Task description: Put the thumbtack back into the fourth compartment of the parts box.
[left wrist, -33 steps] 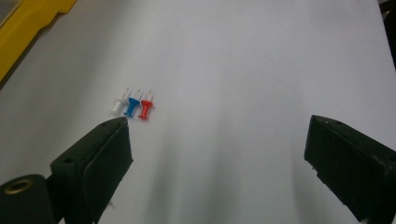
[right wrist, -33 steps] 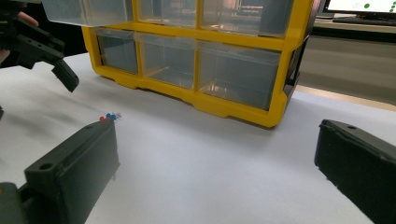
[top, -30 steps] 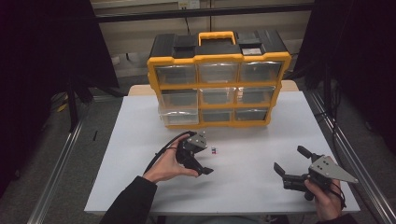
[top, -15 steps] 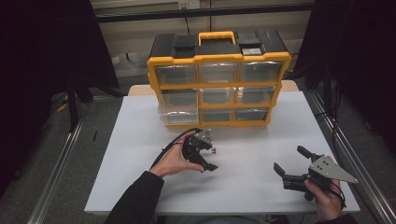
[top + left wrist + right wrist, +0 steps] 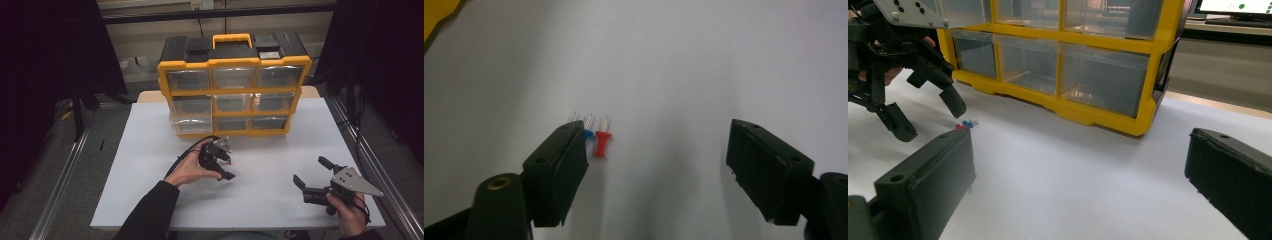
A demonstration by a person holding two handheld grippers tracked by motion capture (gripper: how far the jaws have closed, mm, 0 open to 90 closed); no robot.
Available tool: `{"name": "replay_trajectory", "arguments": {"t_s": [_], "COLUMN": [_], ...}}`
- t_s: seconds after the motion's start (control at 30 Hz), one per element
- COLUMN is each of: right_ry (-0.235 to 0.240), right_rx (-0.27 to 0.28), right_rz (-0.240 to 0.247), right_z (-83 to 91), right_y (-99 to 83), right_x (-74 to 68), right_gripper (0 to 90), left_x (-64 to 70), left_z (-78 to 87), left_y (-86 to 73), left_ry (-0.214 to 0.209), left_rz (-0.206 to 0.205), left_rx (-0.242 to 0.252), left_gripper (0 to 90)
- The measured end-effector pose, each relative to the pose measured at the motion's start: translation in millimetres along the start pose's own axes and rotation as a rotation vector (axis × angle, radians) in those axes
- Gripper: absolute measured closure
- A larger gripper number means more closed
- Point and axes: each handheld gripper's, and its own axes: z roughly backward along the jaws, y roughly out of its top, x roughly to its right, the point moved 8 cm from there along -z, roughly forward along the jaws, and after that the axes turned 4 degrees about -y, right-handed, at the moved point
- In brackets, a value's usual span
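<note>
Three pushpins lie on the white table (image 5: 145,165): a red one (image 5: 601,142), a blue one (image 5: 588,134), and a third half hidden behind a jaw. My left gripper (image 5: 656,135) stands open just above them, the pins beside its left jaw. From the high view the left gripper (image 5: 226,167) hovers over the pushpins (image 5: 229,161) at mid-table. My right gripper (image 5: 310,171) is held open near the front right, with nothing between its jaws. In the right gripper view the right gripper (image 5: 1078,137) faces the left gripper (image 5: 928,117) and the pushpins (image 5: 965,124).
A yellow and black organizer (image 5: 232,85) with clear drawers stands at the back of the table; its bottom left drawer (image 5: 192,125) sticks out a little. The same organizer (image 5: 1068,60) is close ahead in the right gripper view. Metal rails run along both table sides.
My left gripper has shifted a little right and forward, coming over the pushpins. The right gripper has stayed in place.
</note>
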Motion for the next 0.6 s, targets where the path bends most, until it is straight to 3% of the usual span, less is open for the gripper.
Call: {"name": "replay_trajectory", "arguments": {"t_s": [0.03, 0.07, 0.17, 0.23, 0.33, 0.37, 0.5, 0.53, 0.6], "right_ry": [0.0, 0.001, 0.002, 0.001, 0.004, 0.004, 0.004, 0.003, 0.0], "right_rx": [0.0, 0.001, 0.001, -0.001, -0.001, 0.0, -0.002, -0.002, -0.003], "right_rz": [0.001, 0.001, 0.002, 0.003, 0.003, 0.001, 0.002, 0.003, -0.001], "right_z": [0.0, 0.0, 0.0, 0.2, 0.4, 0.2, 0.5, 0.4, 0.1], "right_y": [0.0, 0.1, 0.0, 0.0, 0.0, -0.1, -0.1, -0.2, -0.2], "right_x": [0.1, 0.0, -0.2, -0.4, -0.4, -0.1, -0.4, -0.4, -0.3], "right_gripper": [0.0, 0.0, 0.0, 0.0, 0.0, 0.0, 0.0, 0.0, 0.0], "left_x": [0.1, -1.0, -3.6, -3.6, -3.6, -2.7, -2.0, -3.2, -2.6], "left_z": [1.4, -1.0, -2.2, -2.2, -4.3, -2.8, -3.9, -6.4, -5.8], "left_y": [-1.4, -0.7, -1.2, -1.2, -2.1, -3.9, -4.3, -3.1, -4.5], "left_ry": [-0.025, -0.005, 0.014, -0.004, 0.001, -0.027, -0.033, -0.009, -0.031], "left_rz": [-0.006, -0.007, -0.008, -0.005, -0.012, -0.018, -0.019, -0.022, -0.015], "left_rx": [-0.036, -0.018, -0.027, -0.03, -0.036, -0.069, -0.071, -0.045, -0.071], "left_gripper": [25.9, 26.6, 25.8, 26.6, 27.3, 29.2, 31.9, 32.7, 32.5]}}
